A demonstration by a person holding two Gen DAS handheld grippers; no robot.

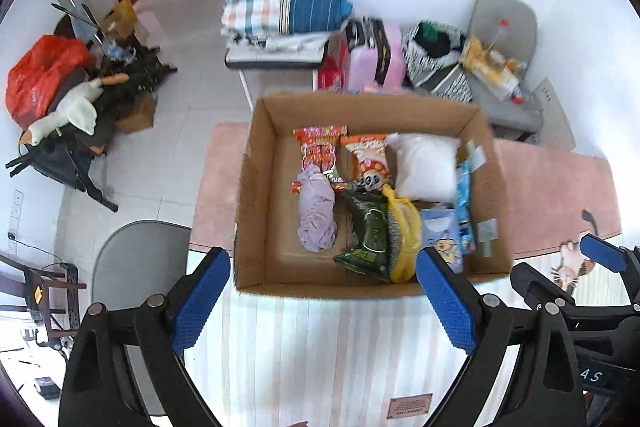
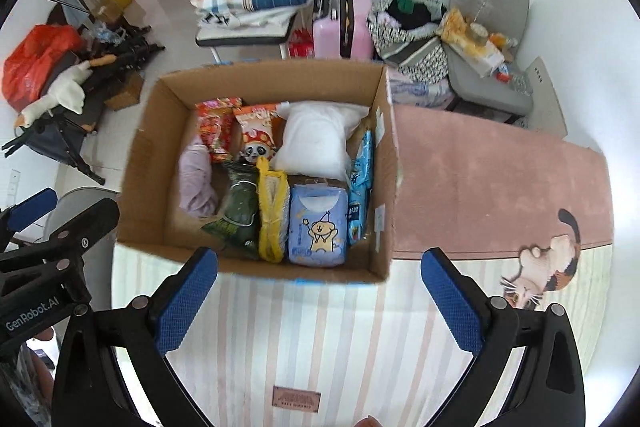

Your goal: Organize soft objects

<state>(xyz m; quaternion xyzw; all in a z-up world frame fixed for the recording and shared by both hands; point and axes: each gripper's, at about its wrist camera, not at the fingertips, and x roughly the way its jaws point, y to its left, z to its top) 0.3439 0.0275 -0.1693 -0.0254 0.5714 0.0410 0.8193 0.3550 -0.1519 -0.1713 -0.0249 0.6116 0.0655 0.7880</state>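
My left gripper (image 1: 324,301) and right gripper (image 2: 320,301) hang released, empty, above the packed cardboard box (image 2: 140,163) ahead.

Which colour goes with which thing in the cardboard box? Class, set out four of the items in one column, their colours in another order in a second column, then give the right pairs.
Things:
1. pillow
2. bundled cloth
3. mesh bag
4. pack with a cartoon bear

Colours:
A. yellow
B. light blue
C. white
D. pale lilac

Pairs: 1-C, 2-D, 3-A, 4-B.

All four lie inside the cardboard box.
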